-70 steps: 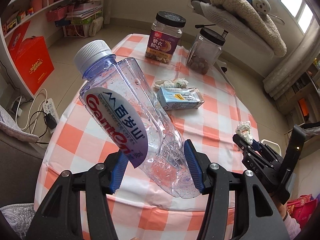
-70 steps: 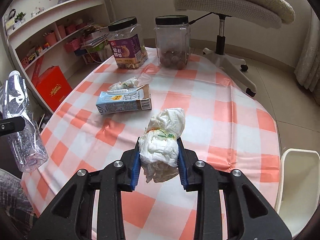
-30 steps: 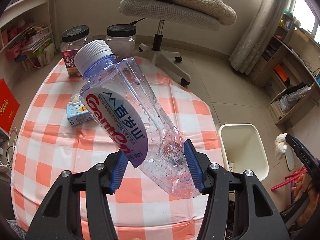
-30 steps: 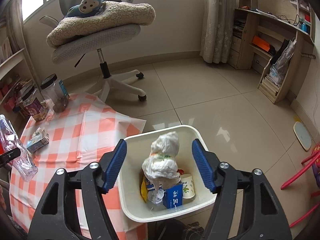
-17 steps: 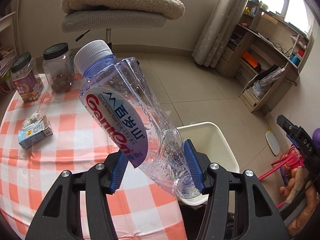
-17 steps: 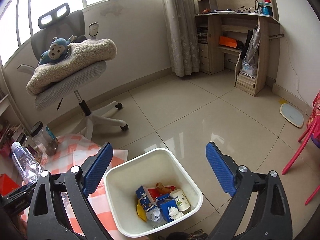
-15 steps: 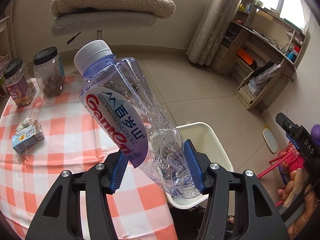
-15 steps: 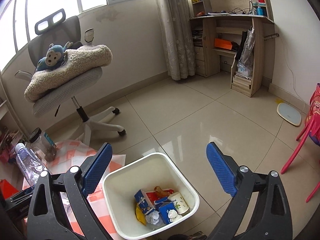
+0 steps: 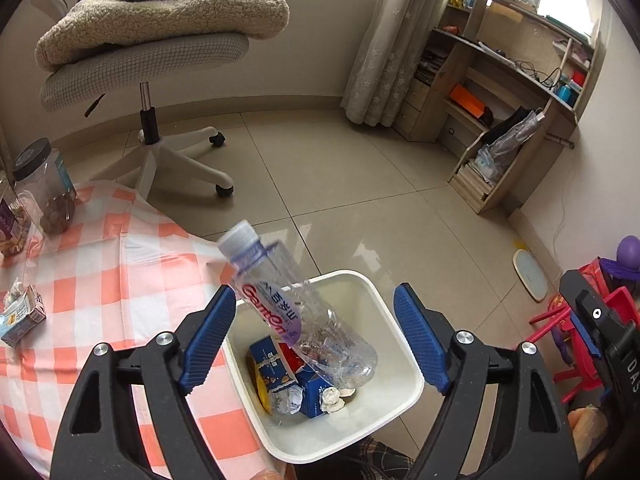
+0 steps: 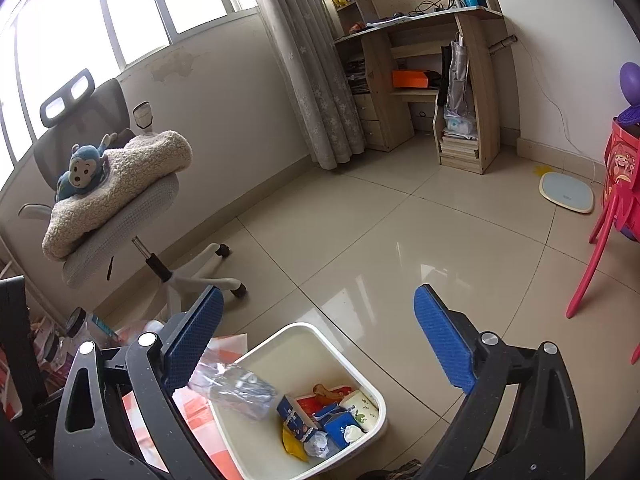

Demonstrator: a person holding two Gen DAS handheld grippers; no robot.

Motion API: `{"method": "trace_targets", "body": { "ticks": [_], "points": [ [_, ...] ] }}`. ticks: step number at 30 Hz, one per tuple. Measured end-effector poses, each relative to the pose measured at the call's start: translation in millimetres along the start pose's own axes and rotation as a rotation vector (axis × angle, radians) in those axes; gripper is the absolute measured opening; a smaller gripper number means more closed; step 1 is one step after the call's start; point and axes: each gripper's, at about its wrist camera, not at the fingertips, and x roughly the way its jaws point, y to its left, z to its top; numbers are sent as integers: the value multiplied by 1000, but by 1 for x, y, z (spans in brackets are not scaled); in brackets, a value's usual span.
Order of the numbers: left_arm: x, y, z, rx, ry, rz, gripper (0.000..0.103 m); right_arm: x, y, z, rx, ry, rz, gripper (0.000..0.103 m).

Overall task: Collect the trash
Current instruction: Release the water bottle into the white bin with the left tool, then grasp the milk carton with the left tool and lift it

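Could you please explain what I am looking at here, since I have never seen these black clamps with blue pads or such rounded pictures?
These are two handheld grippers, one in each of a person's hands, each carrying a wide-angle camera that looks forward along its two fingers. One picture comes from the left gripper, the other from the right gripper. The blue pads are the gripping surfaces. Both hang over a white bin on the floor beside a table with a checked cloth. The left jaws are opening, and the plastic bottle is no longer pinched and tips base-first into the bin, onto cartons and wadded paper. The right gripper is open and holds nothing. A small carton and two jars are on the table.
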Motion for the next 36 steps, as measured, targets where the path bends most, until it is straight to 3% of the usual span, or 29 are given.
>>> {"method": "trace_targets", "body": {
  "ticks": [6,11,15,23,29,33,36],
  "points": [
    [-26,35,-11,12,-54,107,83,1,26,-9,-84,8,2,96],
    [-39,76,-22,26,-66,193,90,11,62,-25,-169,97,79,96],
    [-28,127,-35,47,30,313,90,15,94,-41,-253,145,122,96],
    [-6,282,-57,25,245,578,90,21,144,-68,-410,196,159,96],
    [15,353,-64,75,365,601,90,30,172,-84,-490,231,165,96],
    [42,376,-68,154,443,610,90,33,186,-92,-530,242,166,96],
    [57,385,-72,180,478,567,90,35,197,-97,-559,247,170,96]
  ]
}}
